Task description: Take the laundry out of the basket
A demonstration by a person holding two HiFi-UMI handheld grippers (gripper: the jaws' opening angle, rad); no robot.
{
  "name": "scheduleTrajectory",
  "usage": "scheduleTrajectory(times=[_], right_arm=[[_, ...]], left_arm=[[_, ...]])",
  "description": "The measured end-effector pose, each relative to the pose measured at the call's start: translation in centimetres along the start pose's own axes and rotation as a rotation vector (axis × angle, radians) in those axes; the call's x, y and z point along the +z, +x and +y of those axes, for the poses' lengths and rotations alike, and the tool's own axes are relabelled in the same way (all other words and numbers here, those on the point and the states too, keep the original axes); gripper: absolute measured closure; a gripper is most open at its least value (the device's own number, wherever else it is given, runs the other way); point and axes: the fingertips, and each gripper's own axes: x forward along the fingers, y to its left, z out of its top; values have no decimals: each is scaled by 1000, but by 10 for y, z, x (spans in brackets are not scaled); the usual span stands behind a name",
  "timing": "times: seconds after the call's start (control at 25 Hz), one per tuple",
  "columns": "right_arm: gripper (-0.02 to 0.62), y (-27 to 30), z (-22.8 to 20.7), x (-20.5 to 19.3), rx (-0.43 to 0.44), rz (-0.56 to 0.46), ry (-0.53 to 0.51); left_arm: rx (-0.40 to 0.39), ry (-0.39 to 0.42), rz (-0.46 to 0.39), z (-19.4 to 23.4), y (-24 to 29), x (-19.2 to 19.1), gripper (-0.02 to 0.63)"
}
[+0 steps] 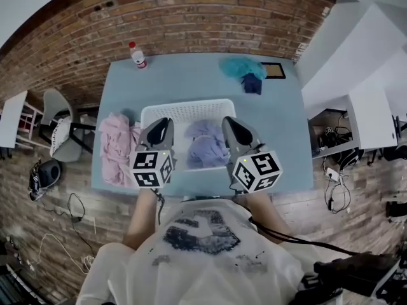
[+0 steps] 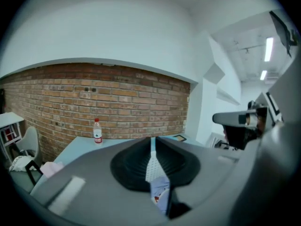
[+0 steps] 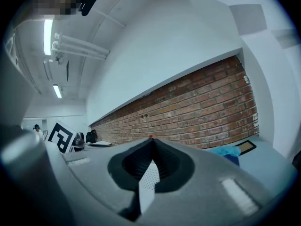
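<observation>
A white laundry basket (image 1: 184, 108) stands in the middle of the light blue table (image 1: 191, 78). Lavender laundry (image 1: 206, 146) lies bunched in its right half. A pink garment (image 1: 116, 148) lies on the table left of the basket. Both grippers hang side by side above the basket's near half and point at the brick wall. My left gripper (image 1: 159, 121) is shut with nothing between its jaws; in its own view the tips (image 2: 153, 138) meet, and basket mesh (image 2: 153, 166) and lavender cloth (image 2: 160, 194) show below. My right gripper (image 1: 227, 119) is also shut and empty (image 3: 150, 139).
A plastic bottle (image 1: 137, 55) with a red cap stands at the table's back left. A teal cloth (image 1: 243, 67) and a dark blue one (image 1: 252, 84) lie at the back right beside a flat framed panel (image 1: 275, 70). A chair (image 1: 60, 132) stands left of the table.
</observation>
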Motion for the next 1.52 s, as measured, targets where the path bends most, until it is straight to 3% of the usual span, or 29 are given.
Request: scheduleTrajectory(times=[0.12,0.64,1.12,1.32,1.52], right_arm=[[597,-3,-4,0,-1,0,0],[597,-1,-13,-1,1,12,-1],[597,0,-33,-10,-26,26,27],[597,-3,-48,-17,-48,38,48],[597,-7,-63,-26,-72,50,70]], left_arm=[[3,11,-11,-7,4,2,614],[-30,-16,13,-16,14,-6,614],[-133,9,153,-31,42,-35,607],[-208,5,244,-41,61,-56,526],[-315,-14,366,-54,79,-85,396]])
